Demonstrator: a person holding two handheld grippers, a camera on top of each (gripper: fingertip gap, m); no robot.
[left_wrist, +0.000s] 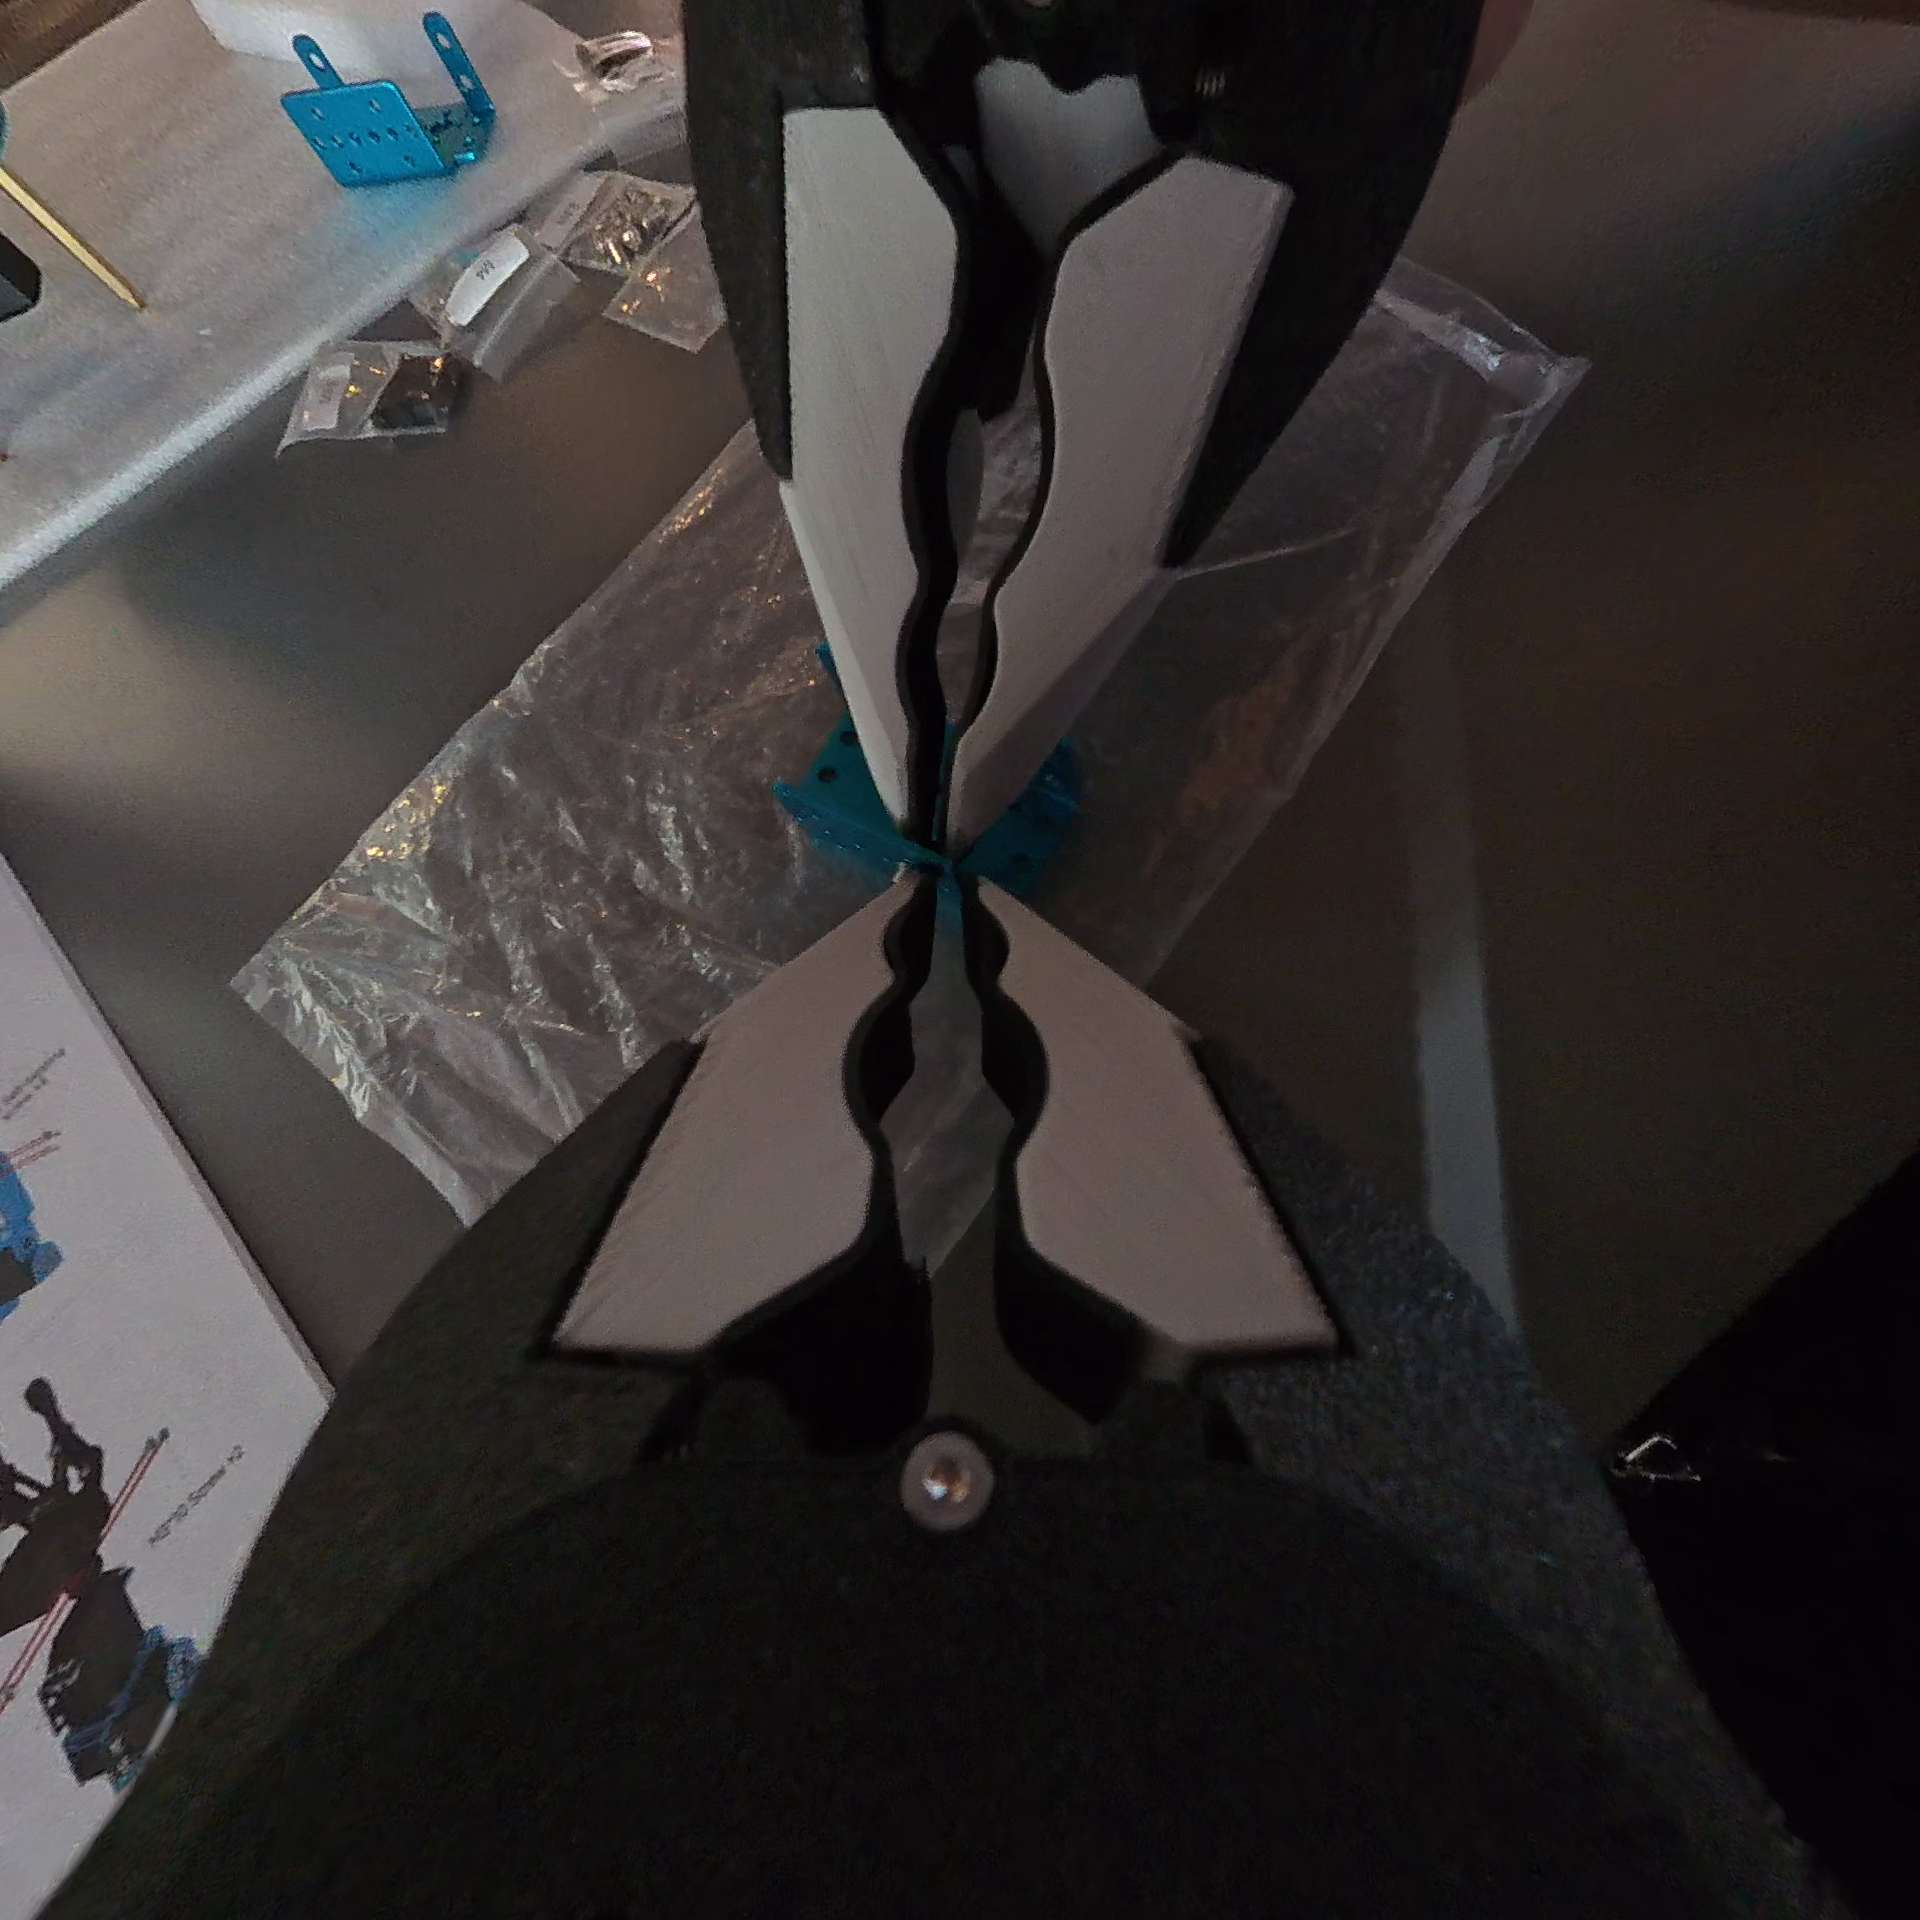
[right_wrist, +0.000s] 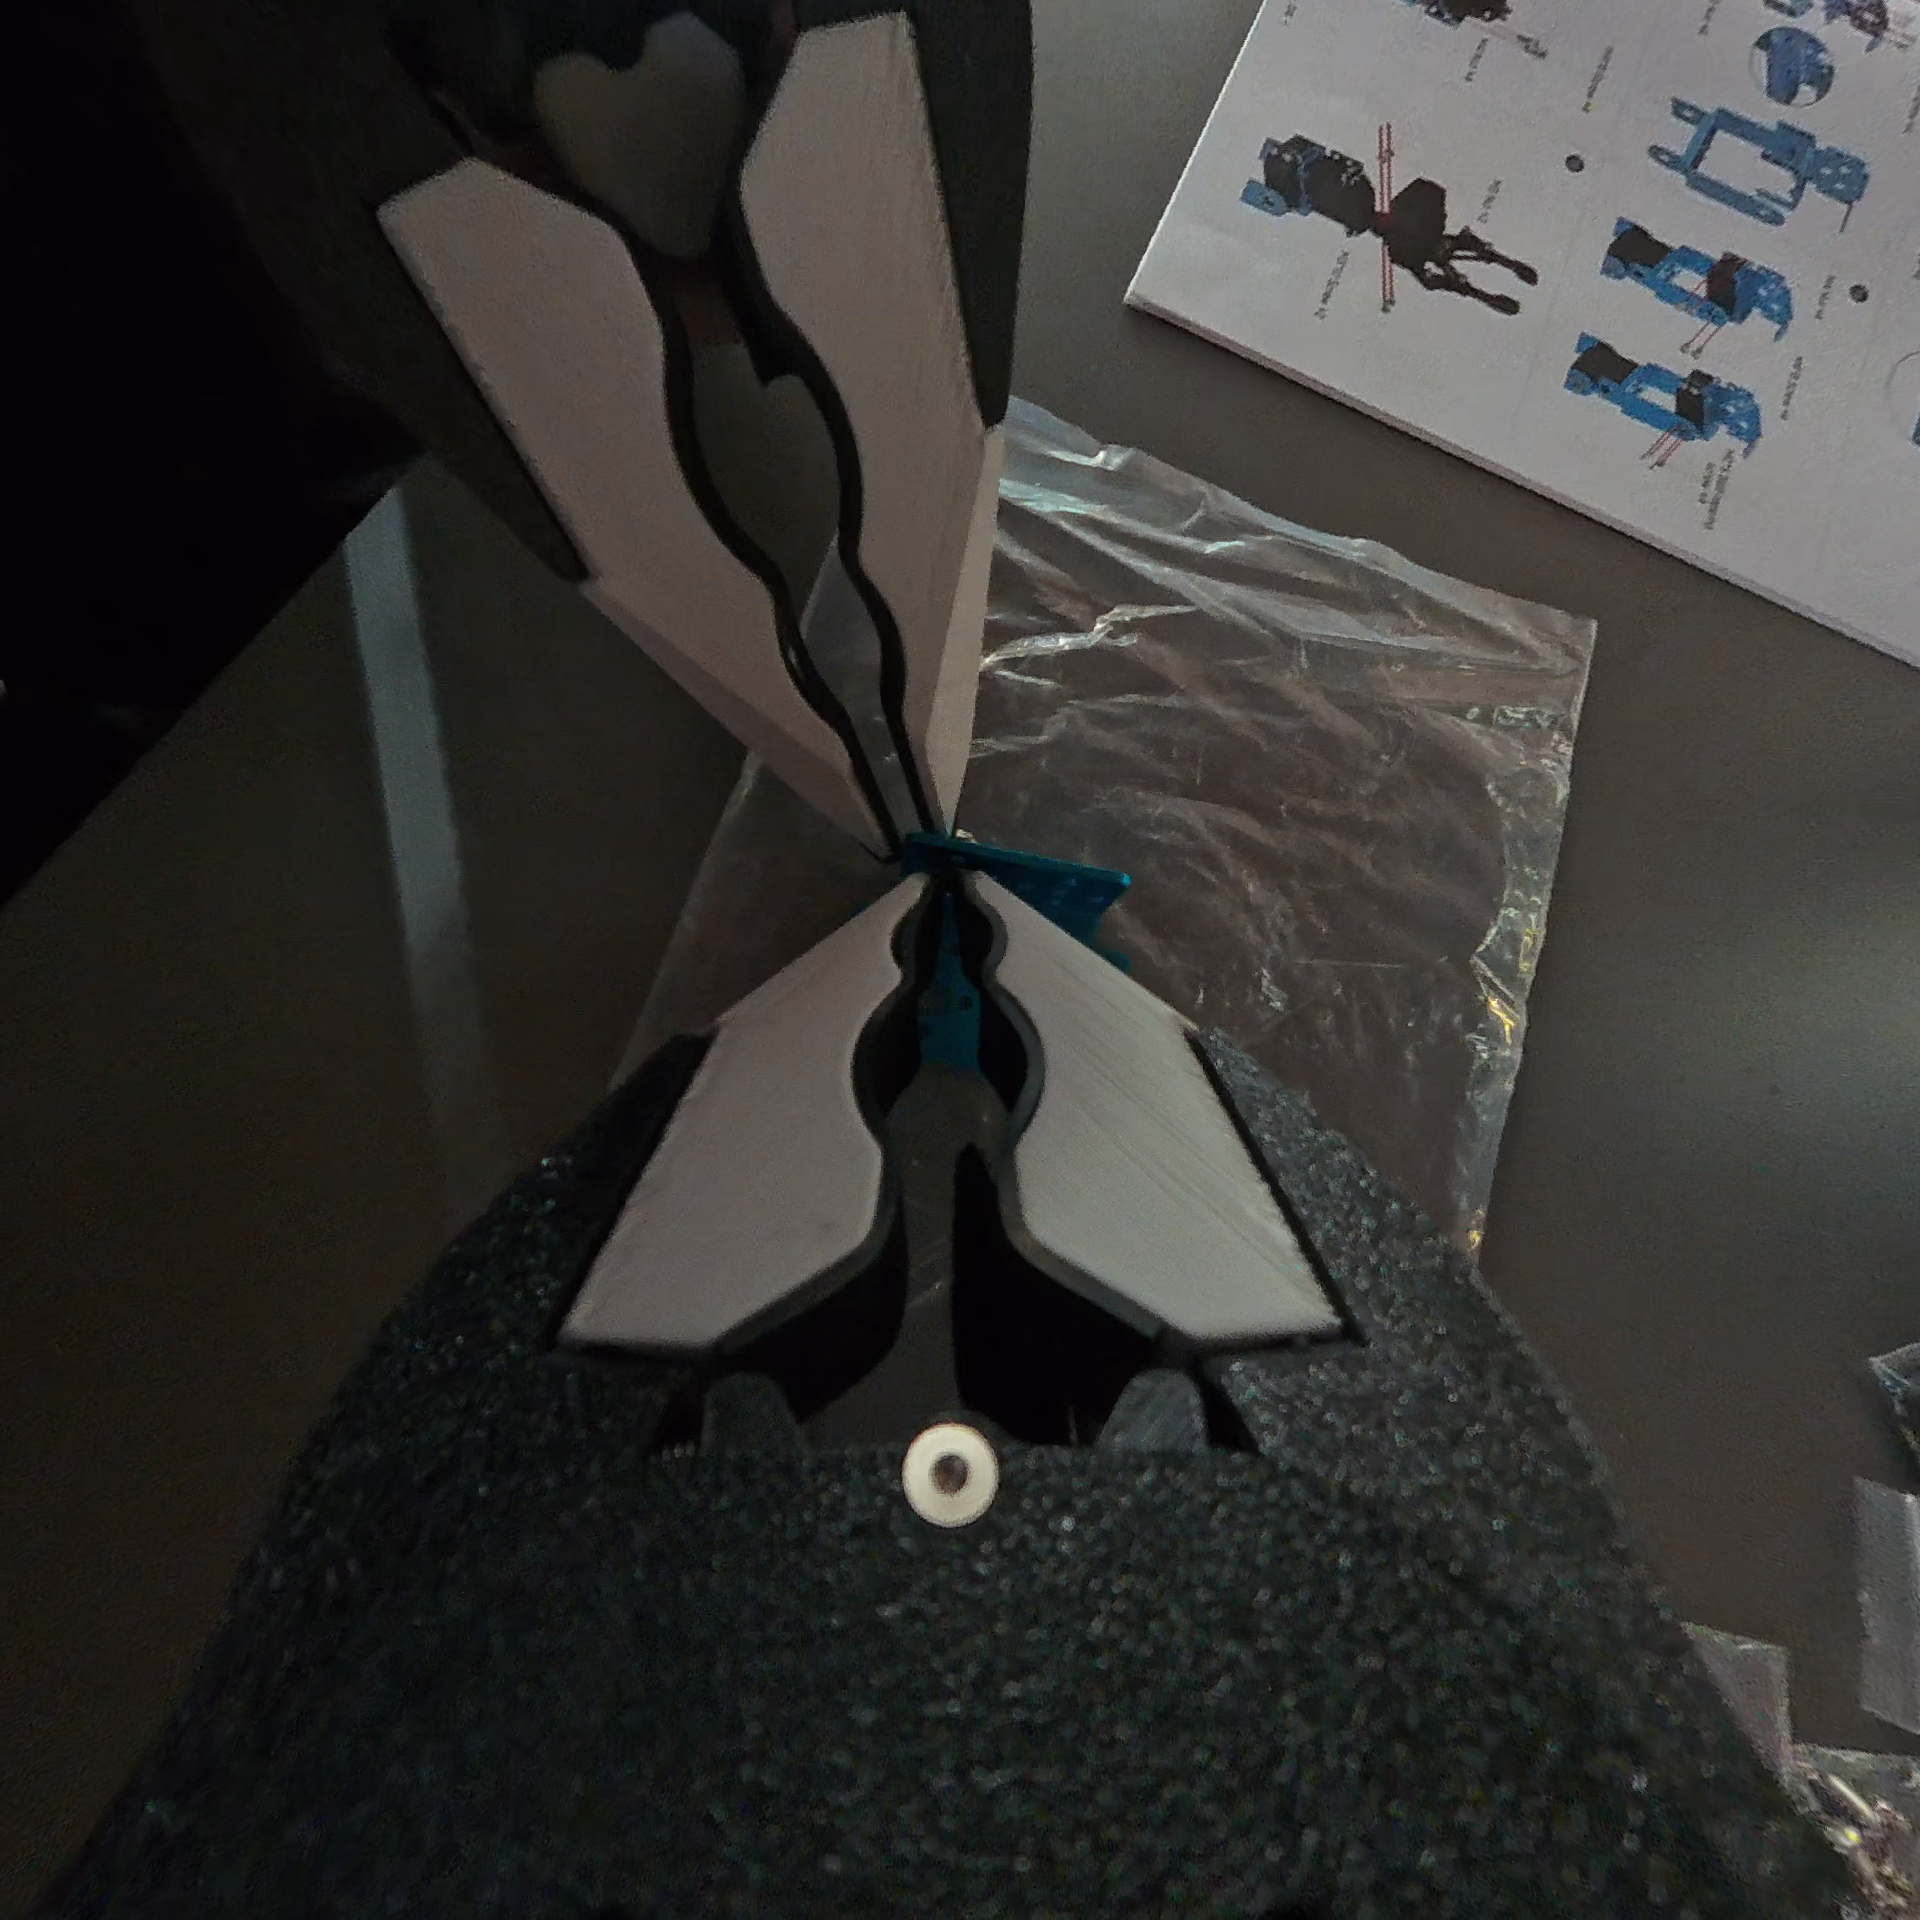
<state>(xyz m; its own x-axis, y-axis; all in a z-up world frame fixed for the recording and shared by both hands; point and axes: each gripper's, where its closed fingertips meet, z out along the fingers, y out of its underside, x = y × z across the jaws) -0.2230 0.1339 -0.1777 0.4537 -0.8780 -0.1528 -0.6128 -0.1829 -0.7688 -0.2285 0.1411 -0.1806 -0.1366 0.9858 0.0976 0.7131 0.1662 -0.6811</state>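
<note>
blue bracket (left_wrist: 831, 821) pinched between left gripper (left_wrist: 940, 894), right gripper (right_wrist: 940, 883) tips; above plastic bag (left_wrist: 582, 831)

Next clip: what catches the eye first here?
Two grippers meet tip to tip mid-frame, the left gripper and right gripper both shut on a small blue bracket. Under them lies a clear plastic bag on the dark table; an instruction sheet lies beyond.

The left gripper (left_wrist: 940, 883) and the right gripper (left_wrist: 925, 821) meet tip to tip, both pinching a blue perforated bracket (left_wrist: 831, 821) above a clear plastic bag (left_wrist: 540, 831) on the dark table (left_wrist: 1662, 727). Another blue bracket (left_wrist: 374, 125), apparently similar, lies far left.
</note>
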